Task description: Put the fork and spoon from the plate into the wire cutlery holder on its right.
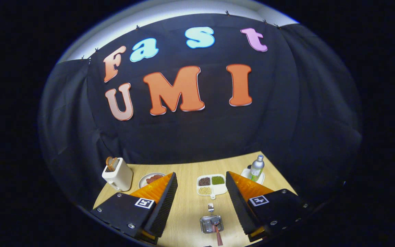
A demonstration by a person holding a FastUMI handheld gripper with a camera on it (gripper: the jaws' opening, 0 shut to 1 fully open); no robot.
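Gripper (pixel 201 202) hangs spread wide above the counter (pixel 187 206), grasping nothing. Between its fingers lies a small metal plate (pixel 207 226) carrying a spoon (pixel 215 223) and fork (pixel 211 207), both tiny and hard to make out. Beyond sits a divided tray (pixel 212 185).

light: overhead, bright on table (pixel 187 209) | backdrop dim | edges: strong fisheye bending | focus: sharp centre, soft rim

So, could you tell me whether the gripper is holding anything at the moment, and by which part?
Nothing is held. The gripper is open, its fingers spread wide above the table, with the fork and the spoon lying below between them.
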